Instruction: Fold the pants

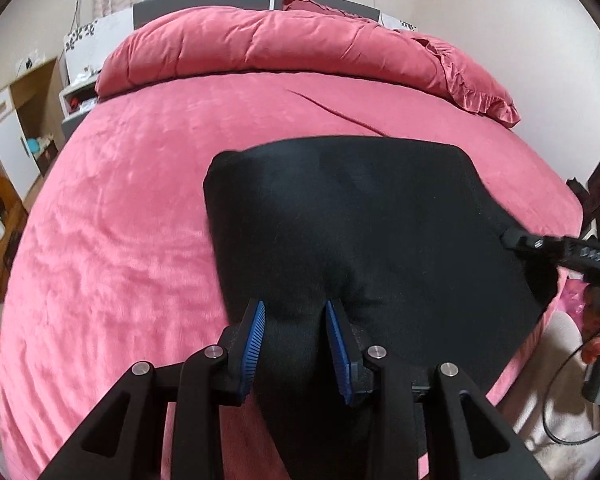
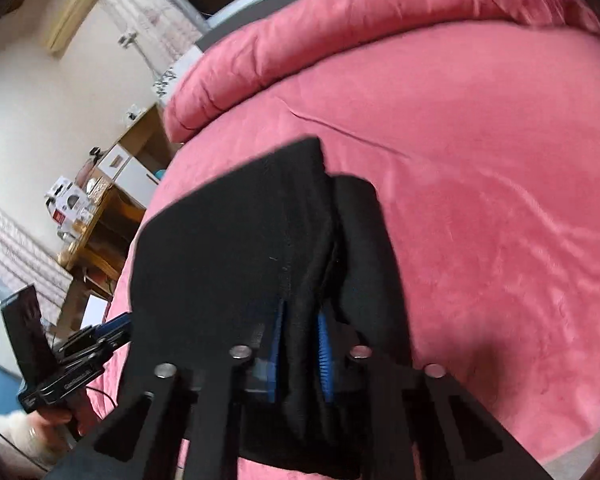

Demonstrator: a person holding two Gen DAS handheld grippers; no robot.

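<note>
Both my tongs pinch the black pants (image 1: 340, 216) above the pink bed (image 1: 120, 208).

My left gripper (image 1: 296, 320) squeezes a soft matte bunch between ribbed blue pads; my right gripper (image 2: 300, 332) clamps a thicker layered fold. Only the right view shows stitched seams; only the left shows the plump ruffled duvet (image 1: 284, 48).

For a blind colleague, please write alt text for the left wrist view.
The left tool pinches a bunch of the black pants between its blue pads, above a pink bed. At the right edge, the right tool grips the same pants. A folded pink duvet lies at the bed's far end.
</note>
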